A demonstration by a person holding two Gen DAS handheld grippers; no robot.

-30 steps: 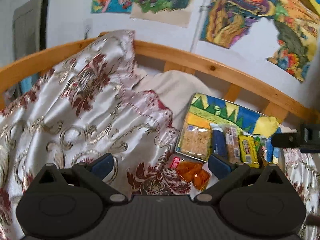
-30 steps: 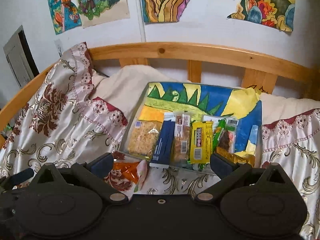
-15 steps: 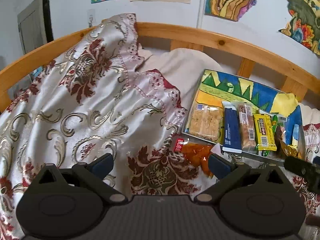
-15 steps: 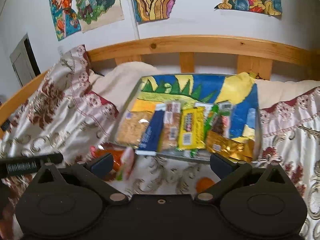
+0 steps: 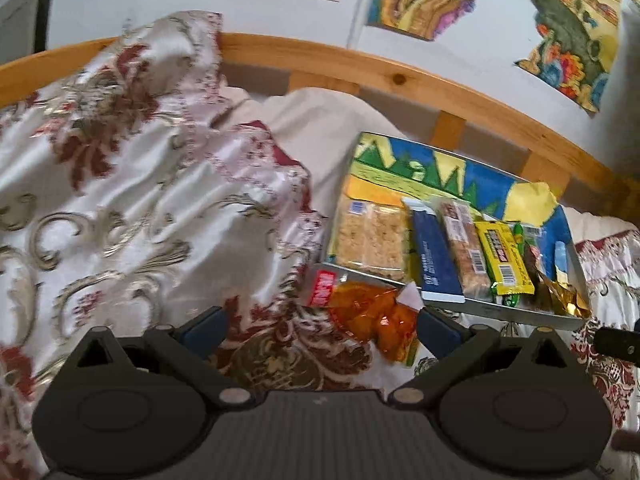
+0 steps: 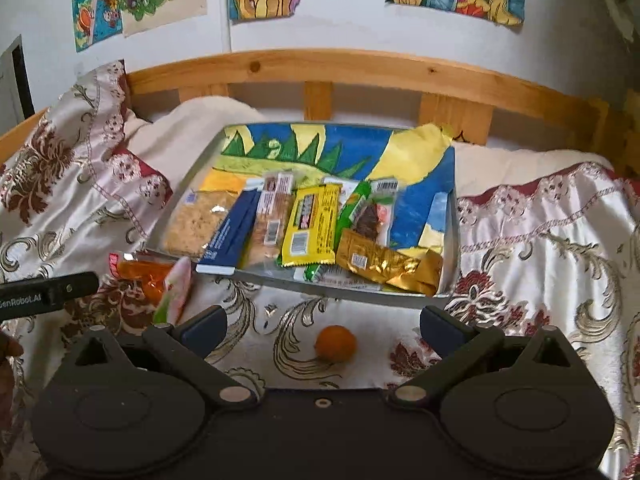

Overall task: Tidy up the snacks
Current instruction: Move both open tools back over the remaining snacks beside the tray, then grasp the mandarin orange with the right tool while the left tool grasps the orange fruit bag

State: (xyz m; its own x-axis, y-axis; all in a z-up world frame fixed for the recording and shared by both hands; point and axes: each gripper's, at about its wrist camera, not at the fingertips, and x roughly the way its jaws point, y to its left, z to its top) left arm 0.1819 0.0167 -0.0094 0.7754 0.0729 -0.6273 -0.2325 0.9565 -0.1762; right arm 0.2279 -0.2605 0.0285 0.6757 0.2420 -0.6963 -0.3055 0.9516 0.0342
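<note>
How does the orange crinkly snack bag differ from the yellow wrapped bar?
The orange crinkly snack bag lies on the bedspread outside the tray; the yellow wrapped bar lies inside the tray. The bag is see-through and crumpled; the bar is opaque, flat and rectangular. Neither is gripped.

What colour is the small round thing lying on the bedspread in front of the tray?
The ball is orange, clearest in the right wrist view.

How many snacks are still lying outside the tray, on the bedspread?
2: an orange snack bag beside the tray's front left corner, and a small round orange snack in front of the tray, between the right hand-held gripper's fingers. Others may be hidden in the folds.
</note>
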